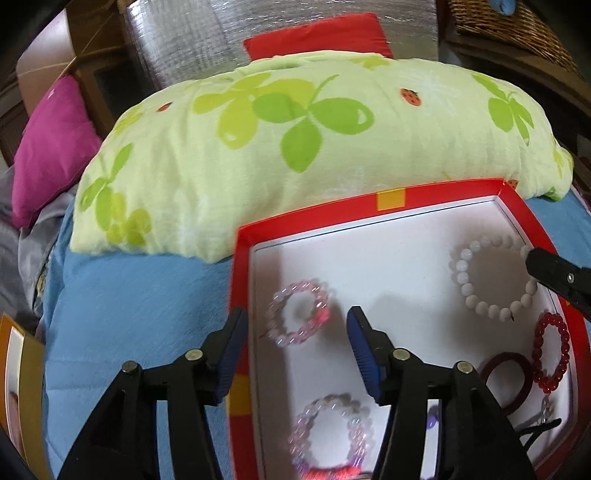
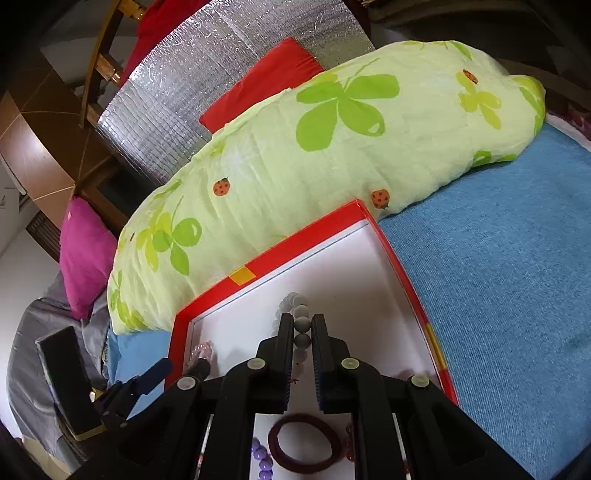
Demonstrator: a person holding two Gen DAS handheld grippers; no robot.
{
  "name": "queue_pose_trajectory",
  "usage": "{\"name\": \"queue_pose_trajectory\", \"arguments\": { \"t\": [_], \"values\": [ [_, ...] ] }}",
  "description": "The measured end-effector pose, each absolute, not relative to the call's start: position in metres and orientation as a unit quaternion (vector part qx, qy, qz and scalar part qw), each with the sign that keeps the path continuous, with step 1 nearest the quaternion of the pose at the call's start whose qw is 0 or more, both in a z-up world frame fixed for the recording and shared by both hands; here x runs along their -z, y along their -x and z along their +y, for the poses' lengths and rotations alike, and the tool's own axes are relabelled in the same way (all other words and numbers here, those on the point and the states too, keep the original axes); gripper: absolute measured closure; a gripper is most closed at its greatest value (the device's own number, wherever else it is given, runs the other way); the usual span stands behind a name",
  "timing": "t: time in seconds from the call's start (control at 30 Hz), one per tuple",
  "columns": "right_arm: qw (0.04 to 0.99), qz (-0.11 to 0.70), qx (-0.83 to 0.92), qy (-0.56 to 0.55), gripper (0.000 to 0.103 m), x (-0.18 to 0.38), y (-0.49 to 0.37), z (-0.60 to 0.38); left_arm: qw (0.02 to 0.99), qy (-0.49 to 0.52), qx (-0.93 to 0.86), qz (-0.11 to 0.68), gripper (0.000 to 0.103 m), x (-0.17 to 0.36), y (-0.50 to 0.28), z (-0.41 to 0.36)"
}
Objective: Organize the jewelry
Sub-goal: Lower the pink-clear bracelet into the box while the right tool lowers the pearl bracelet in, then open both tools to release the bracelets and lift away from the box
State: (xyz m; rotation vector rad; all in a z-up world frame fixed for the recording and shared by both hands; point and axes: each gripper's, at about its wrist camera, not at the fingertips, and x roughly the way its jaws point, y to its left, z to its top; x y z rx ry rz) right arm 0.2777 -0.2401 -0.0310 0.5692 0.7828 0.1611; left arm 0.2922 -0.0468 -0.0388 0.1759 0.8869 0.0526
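Left wrist view, left gripper [image 1: 295, 325] spread open over a pink bracelet [image 1: 299, 314] in the red tray [image 1: 243, 236], right gripper [image 2: 300, 325] clamped on the white bracelet [image 2: 301, 314], tray on blue bedding [image 2: 498, 277].

A bed lay under a blue blanket [image 2: 498, 295], with a pale green leaf-print pillow [image 1: 295, 155] across it. Behind the pillow stood a red cushion [image 1: 317, 35] against a silver foil panel [image 2: 192, 96]. A magenta cushion [image 1: 51, 147] sat at the left, wooden furniture [image 2: 40, 147] beyond. A wicker basket [image 1: 517, 33] stood at upper right.
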Motion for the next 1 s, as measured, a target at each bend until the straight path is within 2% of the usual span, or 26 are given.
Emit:
{"name": "queue_pose_trajectory", "arguments": {
  "t": [0.3, 0.37, 0.47, 0.53, 0.57, 1.0],
  "values": [
    [0.877, 0.391, -0.070, -0.272, 0.087, 0.027, -0.262, -0.238, 0.919, -0.079, -0.037, 0.385, 0.035, 0.006, -0.232, -0.030],
    [0.878, 0.389, -0.074, -0.269, 0.084, 0.023, -0.258, -0.234, 0.923, -0.078, -0.039, 0.375, 0.032, -0.003, -0.221, -0.031],
    [0.883, 0.385, -0.077, -0.256, 0.070, 0.015, -0.252, -0.225, 0.928, -0.075, -0.041, 0.363, 0.030, -0.014, -0.200, -0.025],
    [0.890, 0.382, -0.078, -0.237, 0.056, 0.009, -0.247, -0.216, 0.930, -0.071, -0.042, 0.358, 0.030, -0.021, -0.190, -0.021],
    [0.892, 0.380, -0.079, -0.231, 0.053, 0.007, -0.244, -0.213, 0.931, -0.068, -0.042, 0.355, 0.030, -0.025, -0.183, -0.019],
    [0.928, 0.345, -0.068, -0.120, 0.050, -0.021, -0.195, -0.184, 0.939, -0.063, -0.052, 0.333, 0.024, -0.046, -0.134, -0.015]
  ]
}}
